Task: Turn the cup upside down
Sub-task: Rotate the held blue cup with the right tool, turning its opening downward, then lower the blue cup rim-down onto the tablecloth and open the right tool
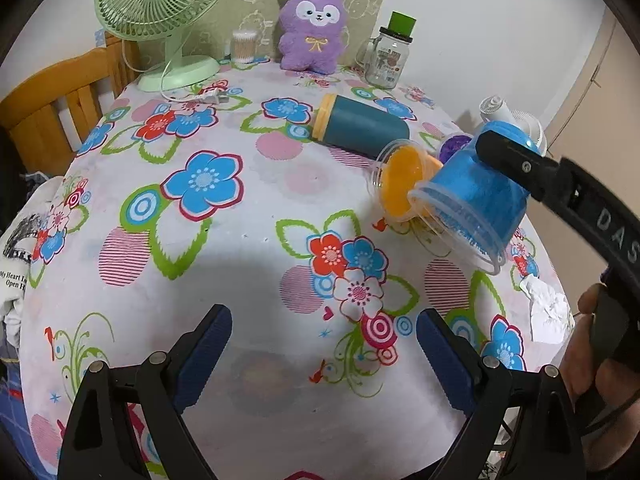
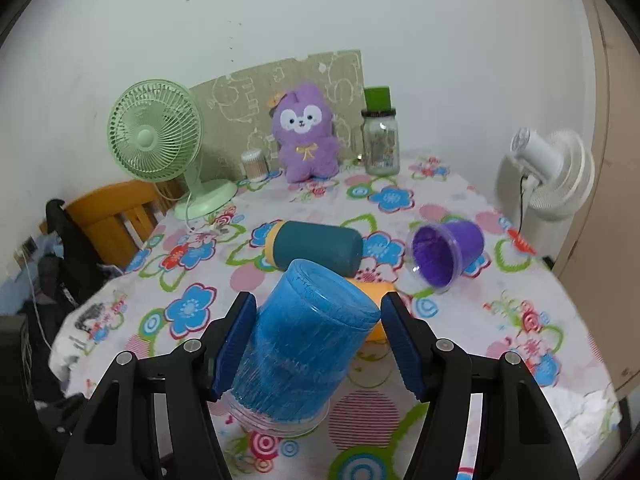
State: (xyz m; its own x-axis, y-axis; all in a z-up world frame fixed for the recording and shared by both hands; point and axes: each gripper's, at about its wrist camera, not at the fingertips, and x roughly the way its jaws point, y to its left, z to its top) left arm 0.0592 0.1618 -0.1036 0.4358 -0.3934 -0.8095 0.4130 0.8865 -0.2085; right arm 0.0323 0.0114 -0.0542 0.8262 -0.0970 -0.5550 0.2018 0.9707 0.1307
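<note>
At lower centre, the right gripper [image 2: 318, 344] has its ribbed blue pads around a tilted, clear-rimmed blue cup [image 2: 304, 344], rim down near the floral cloth [image 2: 500, 344]; whether they pinch it I cannot tell. The left gripper [image 1: 324, 356] gapes wide. Three more cups lie toppled: orange [image 1: 402, 184], purple [image 2: 448, 254], teal [image 2: 316, 250]

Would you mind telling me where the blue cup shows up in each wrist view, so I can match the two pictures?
Left wrist: the blue cup is at centre right, tilted rim-down, with the right gripper on it.
Right wrist: low in the centre, between the gripper's fingers.
Shared landmark: the purple plush toy at the table's far edge.
</note>
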